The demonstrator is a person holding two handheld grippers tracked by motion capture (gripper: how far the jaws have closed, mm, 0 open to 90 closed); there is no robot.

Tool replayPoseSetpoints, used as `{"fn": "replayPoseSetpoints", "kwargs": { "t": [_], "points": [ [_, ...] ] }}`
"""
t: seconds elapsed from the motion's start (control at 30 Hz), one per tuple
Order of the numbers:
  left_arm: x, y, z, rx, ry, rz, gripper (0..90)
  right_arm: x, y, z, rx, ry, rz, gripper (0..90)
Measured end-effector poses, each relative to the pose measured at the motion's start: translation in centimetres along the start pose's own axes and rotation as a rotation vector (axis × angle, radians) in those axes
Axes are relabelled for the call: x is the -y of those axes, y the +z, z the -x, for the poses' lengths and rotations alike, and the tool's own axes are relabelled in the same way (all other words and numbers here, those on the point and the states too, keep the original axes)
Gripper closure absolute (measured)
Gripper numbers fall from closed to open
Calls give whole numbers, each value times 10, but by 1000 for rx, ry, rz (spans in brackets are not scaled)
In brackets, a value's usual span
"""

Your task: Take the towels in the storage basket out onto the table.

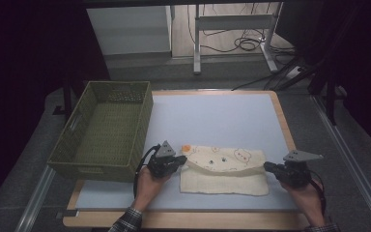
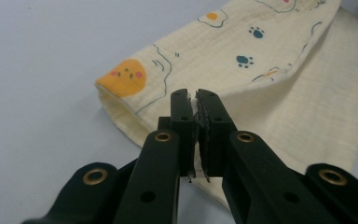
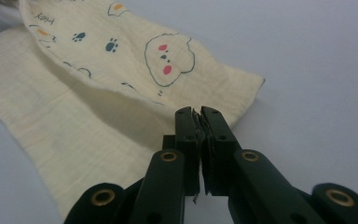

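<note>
In the high view a cream printed cloth point(image 1: 224, 170) lay folded on the pale blue table point(image 1: 212, 116) at about 6 o'clock, the left gripper point(image 1: 182, 159) at its 9 o'clock end and the right gripper point(image 1: 266, 166) at its 3 o'clock end, with a green woven basket point(image 1: 107, 130) off at 9 o'clock. The left gripper view added an orange face print point(image 2: 122, 77), paw prints and jaws clenched on the cloth's edge. The right gripper view showed a cloud-shaped face point(image 3: 168, 52), the word "Hey" point(image 3: 44, 18) at 11 o'clock, and jaws clenched at the cloth's edge.
</note>
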State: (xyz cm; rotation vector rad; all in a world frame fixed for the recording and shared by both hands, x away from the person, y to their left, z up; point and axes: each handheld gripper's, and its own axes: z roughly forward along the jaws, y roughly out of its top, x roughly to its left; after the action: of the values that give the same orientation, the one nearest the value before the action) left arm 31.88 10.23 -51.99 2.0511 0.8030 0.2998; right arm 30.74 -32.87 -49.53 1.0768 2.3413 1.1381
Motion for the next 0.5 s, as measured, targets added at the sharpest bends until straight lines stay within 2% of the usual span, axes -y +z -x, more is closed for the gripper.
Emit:
{"fn": "replayPoseSetpoints", "kwargs": {
  "t": [0.4,0.5],
  "points": [
    [17,-14,22,37,8,21,860,21,-21,-22,-25,-20,-5,855],
    [21,-16,27,46,15,21,860,25,-22,-24,-23,-23,-12,855]
  ]
}}
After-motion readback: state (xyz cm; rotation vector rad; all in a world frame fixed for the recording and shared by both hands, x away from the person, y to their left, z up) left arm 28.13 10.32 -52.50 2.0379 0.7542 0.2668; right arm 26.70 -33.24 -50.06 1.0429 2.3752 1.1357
